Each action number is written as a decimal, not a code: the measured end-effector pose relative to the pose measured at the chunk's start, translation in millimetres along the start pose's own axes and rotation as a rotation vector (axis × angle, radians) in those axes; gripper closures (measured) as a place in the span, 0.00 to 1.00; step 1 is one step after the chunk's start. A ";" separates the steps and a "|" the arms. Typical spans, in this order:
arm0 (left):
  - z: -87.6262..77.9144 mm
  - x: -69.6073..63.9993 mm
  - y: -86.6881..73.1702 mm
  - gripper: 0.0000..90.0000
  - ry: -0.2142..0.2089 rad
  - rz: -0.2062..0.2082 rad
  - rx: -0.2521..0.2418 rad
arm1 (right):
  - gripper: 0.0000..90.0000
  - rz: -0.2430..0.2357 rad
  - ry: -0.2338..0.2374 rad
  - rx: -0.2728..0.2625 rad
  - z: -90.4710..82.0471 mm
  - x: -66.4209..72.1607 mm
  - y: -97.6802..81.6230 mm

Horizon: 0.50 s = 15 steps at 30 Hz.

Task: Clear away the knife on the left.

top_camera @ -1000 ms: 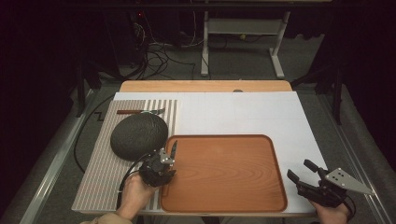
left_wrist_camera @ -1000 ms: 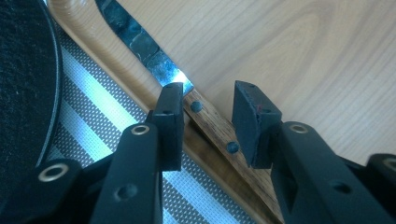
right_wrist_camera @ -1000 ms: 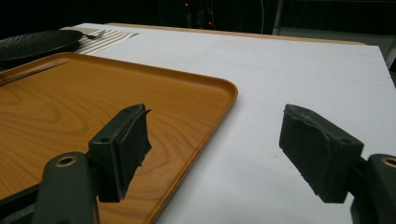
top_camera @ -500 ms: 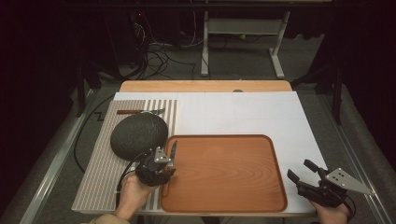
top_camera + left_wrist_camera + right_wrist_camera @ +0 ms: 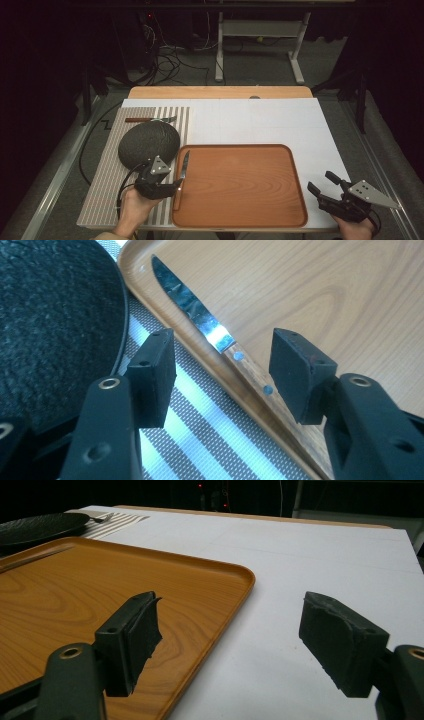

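From the high view, the left gripper (image 5: 176, 186) is seen at the left rim of the brown rectangular wooden tray (image 5: 240, 220), beside the wooden-handled steel knife (image 5: 183, 172); the right gripper (image 5: 326, 186) is held open, well apart over white table. In the left gripper view, the jaws have just been opening; the knife lies unpressed between them, its handle end cut off. In the right gripper view, nothing is held between the wide jaws.
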<state>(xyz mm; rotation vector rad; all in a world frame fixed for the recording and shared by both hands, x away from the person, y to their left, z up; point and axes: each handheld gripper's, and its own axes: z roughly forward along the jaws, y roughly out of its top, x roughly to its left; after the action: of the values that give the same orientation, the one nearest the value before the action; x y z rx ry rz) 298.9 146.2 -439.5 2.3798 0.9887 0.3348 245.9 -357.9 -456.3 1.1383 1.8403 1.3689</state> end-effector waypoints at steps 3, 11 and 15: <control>-4.7 1.9 -2.4 0.42 0.021 -0.016 -0.030 | 0.27 -0.001 0.000 0.000 0.0 0.0 0.0; -15.4 7.8 -9.2 0.39 0.016 -0.037 -0.074 | 0.27 -0.002 0.001 0.001 0.1 0.1 0.0; -20.2 11.4 -13.7 0.39 0.016 -0.052 -0.090 | 0.27 -0.004 0.002 0.001 -0.2 0.2 -0.1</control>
<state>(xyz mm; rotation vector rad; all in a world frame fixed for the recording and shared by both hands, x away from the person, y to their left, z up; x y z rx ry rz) 290.6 170.1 -430.4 2.2698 1.0194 0.3713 245.5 -357.8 -456.3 1.1336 1.8441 1.3681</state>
